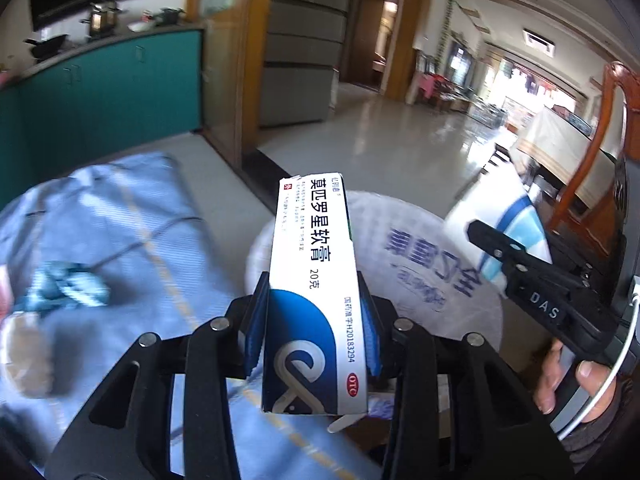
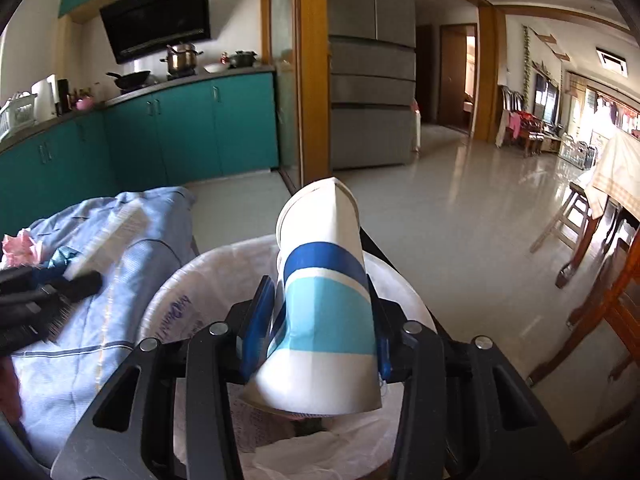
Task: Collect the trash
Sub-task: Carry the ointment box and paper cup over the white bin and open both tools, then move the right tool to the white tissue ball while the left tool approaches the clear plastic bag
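In the left wrist view, the left hand-held gripper was clamped on an ointment box, carried out over the bag-lined trash bin, seemingly ready for dropping. Beside it lay a blue cloth-covered surface.

In the right wrist view, the right hand-held gripper squeezed a flattened paper cup directly above that bin, its mouth pointing away.

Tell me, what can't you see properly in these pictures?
- Left wrist view: the things on the blue cloth are smeared by blur.
- Left wrist view: the medicine box covers part of the trash bag.
- Right wrist view: the paper cup and right gripper hide most of the bag's inside.
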The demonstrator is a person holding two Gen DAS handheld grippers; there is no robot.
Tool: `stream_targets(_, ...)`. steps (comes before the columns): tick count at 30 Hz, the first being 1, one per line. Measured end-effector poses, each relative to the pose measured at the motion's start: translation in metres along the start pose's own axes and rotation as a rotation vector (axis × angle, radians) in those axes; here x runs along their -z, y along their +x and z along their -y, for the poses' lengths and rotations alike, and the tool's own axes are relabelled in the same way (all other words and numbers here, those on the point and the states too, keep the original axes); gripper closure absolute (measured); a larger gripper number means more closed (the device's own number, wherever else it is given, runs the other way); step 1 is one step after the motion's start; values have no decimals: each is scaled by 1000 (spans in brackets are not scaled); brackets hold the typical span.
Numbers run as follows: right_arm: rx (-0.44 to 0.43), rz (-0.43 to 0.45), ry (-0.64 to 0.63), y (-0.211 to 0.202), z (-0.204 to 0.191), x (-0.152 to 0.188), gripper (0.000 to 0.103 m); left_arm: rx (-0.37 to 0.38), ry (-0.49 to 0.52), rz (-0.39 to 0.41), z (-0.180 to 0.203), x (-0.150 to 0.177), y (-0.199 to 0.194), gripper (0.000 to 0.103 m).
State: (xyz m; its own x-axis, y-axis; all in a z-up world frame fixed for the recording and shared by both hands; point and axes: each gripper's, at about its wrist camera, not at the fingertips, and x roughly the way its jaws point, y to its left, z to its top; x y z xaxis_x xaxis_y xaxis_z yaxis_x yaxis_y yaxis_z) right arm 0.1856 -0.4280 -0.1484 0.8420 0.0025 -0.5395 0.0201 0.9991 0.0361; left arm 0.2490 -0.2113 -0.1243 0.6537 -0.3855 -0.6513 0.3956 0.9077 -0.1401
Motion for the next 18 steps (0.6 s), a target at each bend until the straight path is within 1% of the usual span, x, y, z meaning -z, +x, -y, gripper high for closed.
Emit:
stream_targets(2,1,-14,5,4,1,0,59,24,7,-20,8,0,13,53)
stream_targets(3,5,-21,3,7,0,1,59,22,4,-19,9,-1,15,40)
stream_targets(4,14,-31,-2,9,0,1,58,12,-5,-6,8,-1,14,30)
stream_targets(5,21,-37,-6,11,-1,2,52,8,-9,4,8,-1,12,29)
stream_targets(6,35,-42,-12,12,-2,2,48,-1,-12,16,5,-1,6,29)
stream_targets(8,35,-40,-19,12,-7,2,34,-26,-19,29,-2,-2,-5,29)
stream_targets(11,18,-33,-40,10,-16,1,25,-106,-42,86,-20,2,-39,26)
stream_targets(13,0,-32,-66,12,-24,-1,22,-171,-52,126,-35,7,-64,23)
stream_targets(15,-22,-36,-90,13,-35,-1,22,-254,-67,169,-52,19,-93,21)
stream_targets(17,-49,-38,-128,15,-53,-4,22,-328,-78,187,-67,31,-115,21)
stream_targets(18,-63,-34,-148,15,-63,-5,22,-378,-86,194,-78,38,-128,21)
